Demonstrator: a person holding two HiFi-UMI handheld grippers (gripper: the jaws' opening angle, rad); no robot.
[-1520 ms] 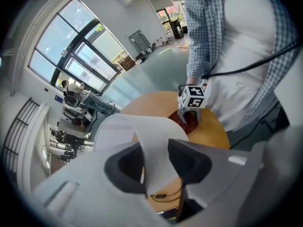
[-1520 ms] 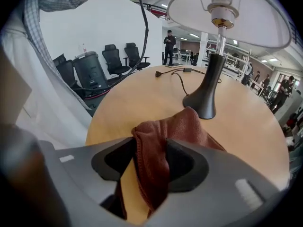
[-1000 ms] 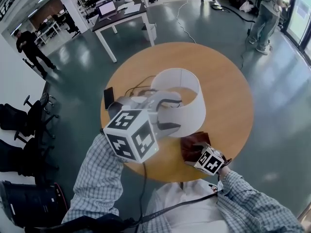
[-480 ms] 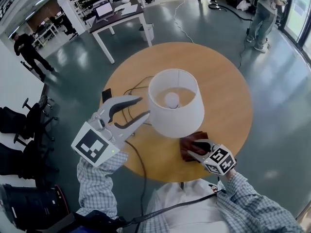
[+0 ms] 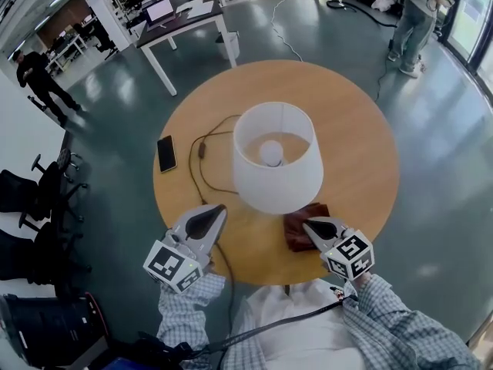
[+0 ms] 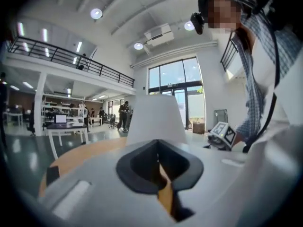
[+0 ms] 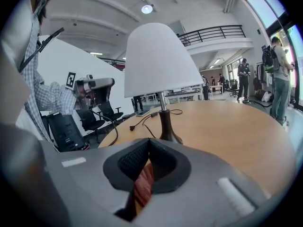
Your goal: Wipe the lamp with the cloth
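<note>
The lamp [image 5: 277, 177], with a white shade and a lit bulb inside, stands mid-table on the round wooden table [image 5: 358, 129]. A red-brown cloth [image 5: 295, 232] lies flat by its near side. My right gripper [image 5: 310, 223] hovers over the cloth's edge; its jaws have just been closing and are shut with nothing between them. In the right gripper view the cloth [image 7: 142, 189] shows under the jaw slit and the lamp [image 7: 161, 60] rises ahead. My left gripper [image 5: 219, 210] sits at the table's near-left rim; its jaws too have just been closing, shut and empty, pointing at the lamp [image 6: 156, 119].
A black phone [image 5: 166, 153] and the lamp's black cord [image 5: 202, 149] lie on the table's left part. A desk with a laptop [image 5: 181, 21] stands beyond, office chairs [image 5: 35, 199] are at the left, and people stand at the far left and far right.
The left gripper came down from beside the shade to the table's near-left rim, rolled, and shut. The right gripper rose off the cloth and shut; the cloth stayed on the table.
</note>
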